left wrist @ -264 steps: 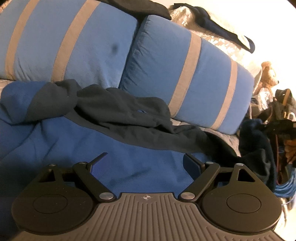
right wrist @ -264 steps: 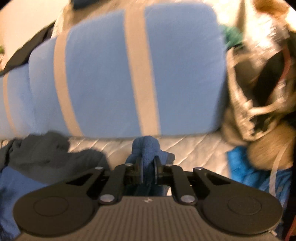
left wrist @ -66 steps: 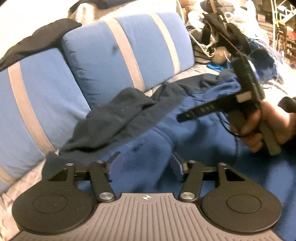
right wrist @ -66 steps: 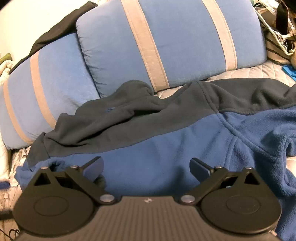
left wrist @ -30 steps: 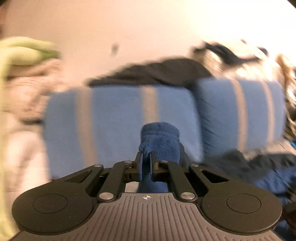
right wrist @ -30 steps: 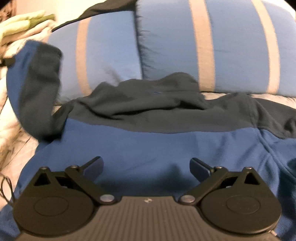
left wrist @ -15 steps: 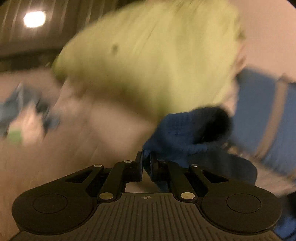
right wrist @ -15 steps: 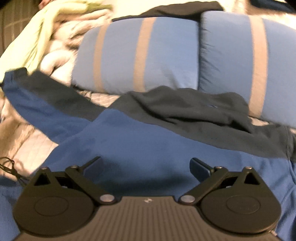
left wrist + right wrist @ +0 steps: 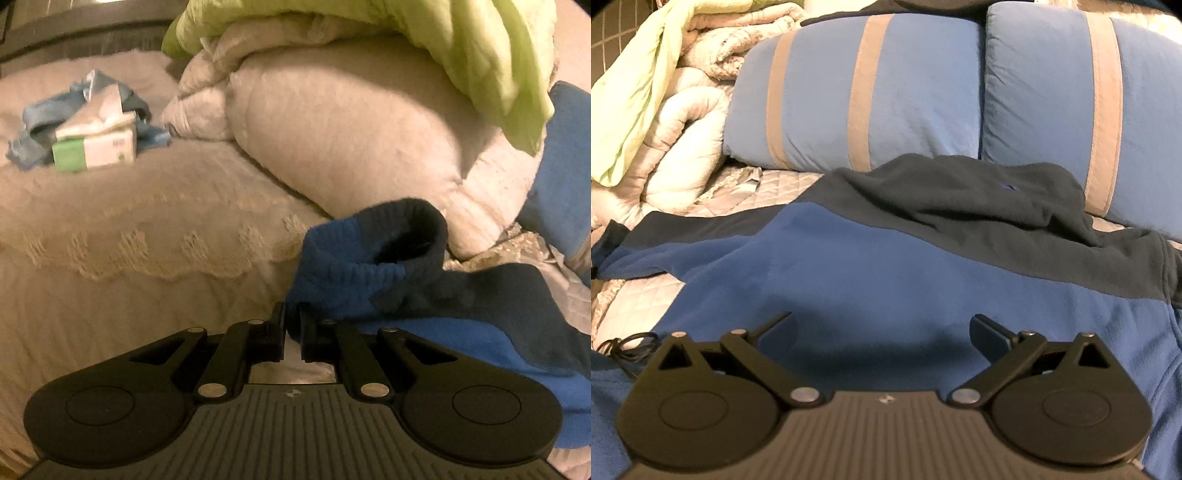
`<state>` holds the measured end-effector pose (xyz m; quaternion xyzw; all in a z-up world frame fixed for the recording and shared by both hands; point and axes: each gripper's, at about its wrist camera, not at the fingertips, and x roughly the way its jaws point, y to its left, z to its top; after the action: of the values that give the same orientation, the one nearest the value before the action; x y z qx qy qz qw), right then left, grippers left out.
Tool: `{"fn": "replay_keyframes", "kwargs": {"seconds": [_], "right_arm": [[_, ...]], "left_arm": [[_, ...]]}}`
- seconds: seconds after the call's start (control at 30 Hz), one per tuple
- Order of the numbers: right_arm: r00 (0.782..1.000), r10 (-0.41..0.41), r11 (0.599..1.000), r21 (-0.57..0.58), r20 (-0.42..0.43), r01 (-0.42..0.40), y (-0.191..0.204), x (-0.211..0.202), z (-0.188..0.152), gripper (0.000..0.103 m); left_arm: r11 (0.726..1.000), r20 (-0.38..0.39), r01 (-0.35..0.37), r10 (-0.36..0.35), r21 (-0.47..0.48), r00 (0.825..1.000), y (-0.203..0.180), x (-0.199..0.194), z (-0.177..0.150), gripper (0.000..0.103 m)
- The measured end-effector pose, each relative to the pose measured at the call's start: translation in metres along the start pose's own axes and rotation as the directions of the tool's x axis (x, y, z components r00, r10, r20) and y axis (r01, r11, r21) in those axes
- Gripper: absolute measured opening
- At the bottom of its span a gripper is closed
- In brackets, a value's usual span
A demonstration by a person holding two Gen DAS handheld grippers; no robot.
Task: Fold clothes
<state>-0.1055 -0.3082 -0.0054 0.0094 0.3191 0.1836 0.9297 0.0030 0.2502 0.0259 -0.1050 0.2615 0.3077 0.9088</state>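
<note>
A blue fleece jacket with dark navy shoulders (image 9: 886,258) lies spread on the bed, back up, collar toward the pillows. In the left wrist view my left gripper (image 9: 292,314) is shut on the sleeve cuff (image 9: 369,266), which lies stretched out to the left over the bedspread; the dark cuff opening faces the camera. In the right wrist view my right gripper (image 9: 882,328) is open and empty, low over the jacket's blue body. The stretched sleeve (image 9: 665,240) runs off to the left there.
Two blue pillows with tan stripes (image 9: 871,92) stand behind the jacket. A rolled white duvet (image 9: 351,129) with a lime-green sheet (image 9: 480,55) lies at the left. A tissue pack (image 9: 96,144) sits on blue cloths on the cream bedspread (image 9: 110,258). A black cord (image 9: 628,347) lies near the jacket's left hem.
My left gripper, shut on the cuff, has swung left and down, pulling the sleeve out flat away from the jacket body. The right gripper has stayed open over the jacket.
</note>
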Motion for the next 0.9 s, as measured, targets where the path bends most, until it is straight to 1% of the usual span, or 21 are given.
{"fn": "replay_keyframes", "kwargs": {"seconds": [0.03, 0.07, 0.1, 0.13, 0.2, 0.4, 0.47, 0.57, 0.6, 0.67, 0.7, 0.73, 0.8, 0.9], "right_arm": [[1.000, 0.001, 1.000, -0.001, -0.001, -0.001, 0.000, 0.000, 0.000, 0.103], [1.000, 0.001, 1.000, -0.002, -0.001, -0.001, 0.000, 0.000, 0.000, 0.103], [1.000, 0.001, 1.000, -0.002, 0.001, -0.001, 0.000, 0.000, 0.000, 0.103], [1.000, 0.002, 1.000, -0.002, 0.003, -0.002, 0.000, -0.001, 0.000, 0.103], [1.000, 0.001, 1.000, 0.004, 0.006, -0.001, -0.002, -0.001, 0.000, 0.103], [1.000, 0.013, 1.000, 0.002, 0.011, -0.013, 0.000, -0.003, 0.000, 0.103], [1.000, 0.014, 1.000, -0.007, 0.012, -0.014, 0.001, -0.004, 0.000, 0.103], [1.000, 0.015, 1.000, 0.003, 0.015, -0.015, -0.001, -0.006, -0.001, 0.103], [1.000, 0.014, 1.000, 0.011, 0.016, -0.014, -0.002, -0.007, -0.001, 0.103], [1.000, 0.010, 0.999, 0.031, 0.019, -0.010, -0.004, -0.007, 0.000, 0.103], [1.000, 0.008, 0.999, 0.040, 0.021, -0.009, -0.006, -0.008, 0.000, 0.103], [1.000, 0.006, 0.999, 0.049, 0.023, -0.007, -0.007, -0.008, 0.000, 0.103], [0.999, -0.008, 0.998, 0.058, 0.041, 0.005, -0.009, -0.012, 0.000, 0.103], [0.997, -0.033, 0.997, 0.068, 0.075, 0.028, -0.011, -0.019, 0.001, 0.103]], "left_arm": [[1.000, 0.005, -0.016, 0.016, 0.004, 1.000, 0.001, -0.001, 0.001, 0.000], [0.999, 0.006, -0.050, 0.050, -0.011, 0.999, 0.006, -0.001, 0.003, 0.000], [0.993, -0.001, -0.110, 0.110, -0.052, 0.994, 0.015, 0.001, 0.007, 0.000], [0.986, -0.021, -0.139, 0.138, -0.094, 0.990, 0.026, 0.003, 0.011, 0.000], [0.981, -0.074, -0.108, 0.097, -0.164, 0.993, 0.048, 0.009, 0.015, 0.001], [0.982, -0.060, -0.047, 0.037, -0.180, 0.998, 0.085, 0.006, 0.009, 0.002], [0.980, -0.069, -0.023, 0.010, -0.196, 0.998, 0.087, 0.007, 0.009, 0.002], [0.979, -0.075, 0.023, -0.039, -0.204, 0.996, 0.082, 0.004, 0.010, 0.004], [0.978, -0.079, 0.048, -0.066, -0.203, 0.995, 0.078, 0.004, 0.012, 0.007], [0.975, -0.086, 0.100, -0.119, -0.200, 0.989, 0.070, 0.002, 0.015, 0.021], [0.972, -0.086, 0.129, -0.148, -0.195, 0.985, 0.065, 0.000, 0.018, 0.037], [0.969, -0.081, 0.157, -0.175, -0.188, 0.981, 0.059, -0.003, 0.021, 0.048], [0.963, -0.052, 0.212, -0.223, -0.165, 0.973, 0.046, -0.015, 0.029, 0.053], [0.946, -0.022, 0.301, -0.305, -0.123, 0.952, 0.023, -0.033, 0.043, 0.056]]}}
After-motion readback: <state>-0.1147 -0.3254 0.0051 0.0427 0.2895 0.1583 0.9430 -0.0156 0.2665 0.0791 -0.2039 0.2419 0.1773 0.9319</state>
